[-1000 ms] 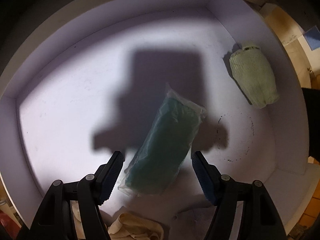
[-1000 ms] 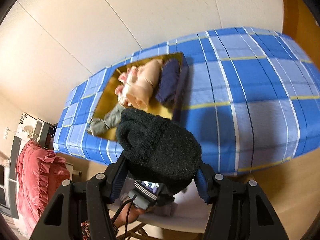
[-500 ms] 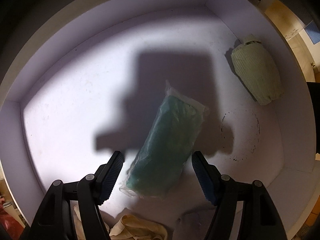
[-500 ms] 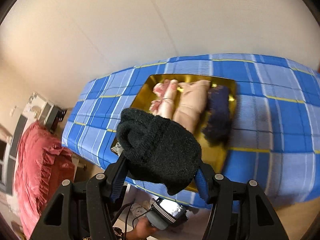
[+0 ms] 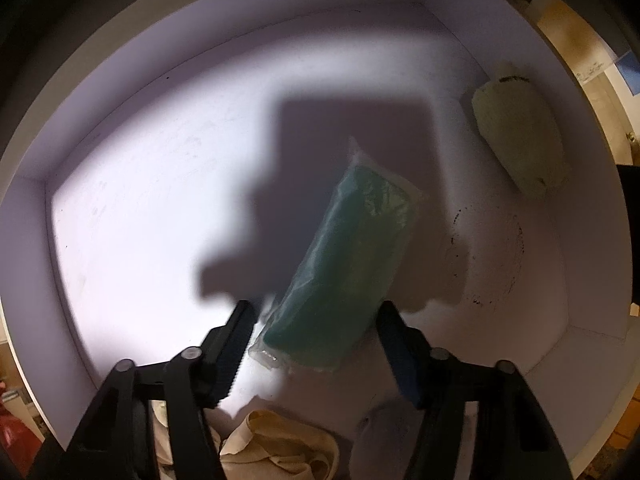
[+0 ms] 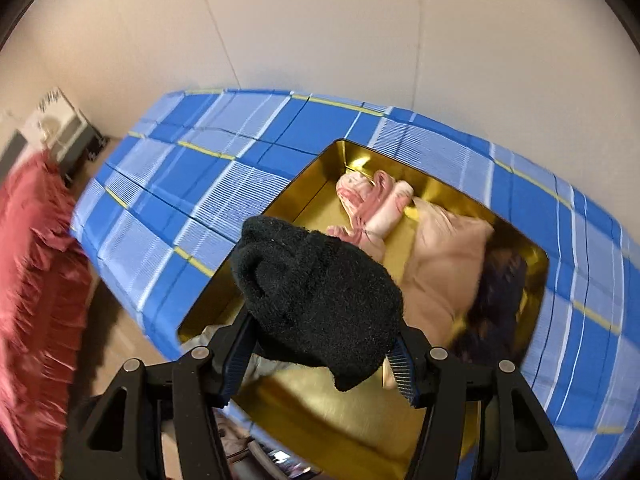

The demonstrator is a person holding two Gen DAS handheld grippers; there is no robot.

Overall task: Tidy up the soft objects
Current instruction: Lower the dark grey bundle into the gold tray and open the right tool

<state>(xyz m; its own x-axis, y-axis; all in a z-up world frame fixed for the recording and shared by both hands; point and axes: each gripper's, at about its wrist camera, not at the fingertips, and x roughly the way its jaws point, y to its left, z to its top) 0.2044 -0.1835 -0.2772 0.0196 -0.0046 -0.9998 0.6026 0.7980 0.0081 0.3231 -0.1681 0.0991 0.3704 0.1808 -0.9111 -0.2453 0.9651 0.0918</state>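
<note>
In the left wrist view, a teal soft item in a clear plastic bag (image 5: 344, 268) lies on the floor of a white box (image 5: 132, 216). My left gripper (image 5: 314, 320) is open, its fingers on either side of the bag's near end, not closed on it. A pale green knitted roll (image 5: 520, 144) lies by the box's right wall. In the right wrist view, my right gripper (image 6: 320, 344) is shut on a black fuzzy sock bundle (image 6: 316, 300), held above a gold tin (image 6: 316, 192). The tin holds a pink roll (image 6: 372, 208), a peach bundle (image 6: 444, 272) and a dark navy one (image 6: 500, 304).
The gold tin sits on a blue plaid bedcover (image 6: 208, 176) beside a cream wall. Red fabric (image 6: 32, 264) hangs at the left. Cream cloth (image 5: 276, 444) and a grey cloth (image 5: 384, 432) lie at the near edge of the white box.
My right gripper has swung with the black sock bundle closer to and over the gold tin. My left gripper has crept slightly toward the teal bag and stays open.
</note>
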